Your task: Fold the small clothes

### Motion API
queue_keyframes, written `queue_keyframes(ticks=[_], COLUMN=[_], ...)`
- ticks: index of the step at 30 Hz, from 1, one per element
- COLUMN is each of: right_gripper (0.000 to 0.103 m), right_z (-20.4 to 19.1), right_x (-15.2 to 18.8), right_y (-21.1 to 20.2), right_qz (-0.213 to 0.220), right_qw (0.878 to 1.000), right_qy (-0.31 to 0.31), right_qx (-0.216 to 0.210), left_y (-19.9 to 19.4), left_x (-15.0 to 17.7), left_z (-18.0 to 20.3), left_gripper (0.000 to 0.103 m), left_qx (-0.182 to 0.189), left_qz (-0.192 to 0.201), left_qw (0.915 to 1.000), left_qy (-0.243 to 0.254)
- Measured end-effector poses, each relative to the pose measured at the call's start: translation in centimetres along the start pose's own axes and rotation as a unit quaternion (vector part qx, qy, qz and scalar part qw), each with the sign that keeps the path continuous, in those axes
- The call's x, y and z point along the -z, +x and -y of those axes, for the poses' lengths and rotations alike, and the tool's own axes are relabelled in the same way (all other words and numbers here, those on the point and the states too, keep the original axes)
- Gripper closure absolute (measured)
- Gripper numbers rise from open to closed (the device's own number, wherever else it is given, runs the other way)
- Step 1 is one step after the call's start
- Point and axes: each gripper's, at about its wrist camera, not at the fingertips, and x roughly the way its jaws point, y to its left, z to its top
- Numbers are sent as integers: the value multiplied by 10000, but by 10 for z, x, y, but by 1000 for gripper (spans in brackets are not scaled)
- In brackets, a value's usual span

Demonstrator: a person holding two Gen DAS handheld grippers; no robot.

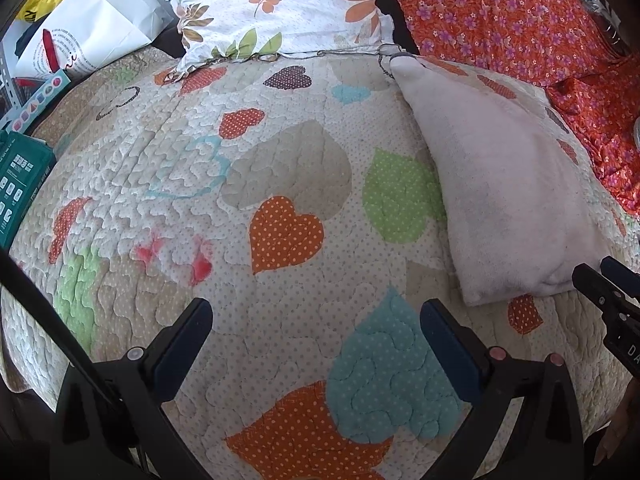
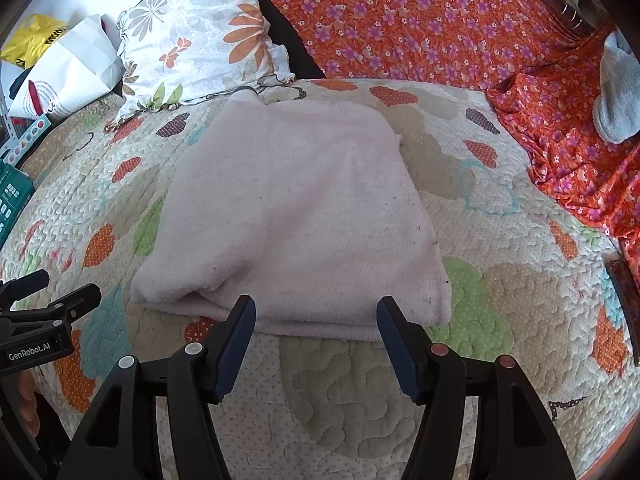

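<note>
A pale pink knit garment [image 2: 296, 220] lies folded flat on the heart-patterned quilt [image 2: 500, 300]. In the left wrist view the same garment [image 1: 500, 184] lies off to the right. My right gripper [image 2: 316, 312] stands open just in front of the garment's near edge, with nothing between its fingers. My left gripper [image 1: 316, 320] is open over bare quilt [image 1: 280, 184], left of the garment, and holds nothing. The right gripper's tip [image 1: 600, 280] shows at the right edge of the left wrist view. The left gripper [image 2: 52, 296] shows at the left edge of the right wrist view.
A floral pillow [image 2: 200, 32] and an orange flowered cloth [image 2: 420, 20] lie behind the garment. A grey sock [image 2: 616, 92] rests on the orange cloth at right. White paper bags [image 1: 88, 20] and a teal box [image 1: 20, 184] sit at the left.
</note>
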Motion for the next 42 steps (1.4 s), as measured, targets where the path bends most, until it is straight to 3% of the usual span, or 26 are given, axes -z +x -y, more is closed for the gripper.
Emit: queue_keyframes(ticks=[42], right_gripper=[32], right_z=[-2], right_x=[2], right_y=[-1], right_qz=[66], right_qw=[9999], right_qy=[-66], right_qx=[91], left_y=[6], left_x=[4], left_z=[-4], left_gripper=[0], left_qx=[21], left_qz=[-160], left_qw=[9998], left_qy=[-94])
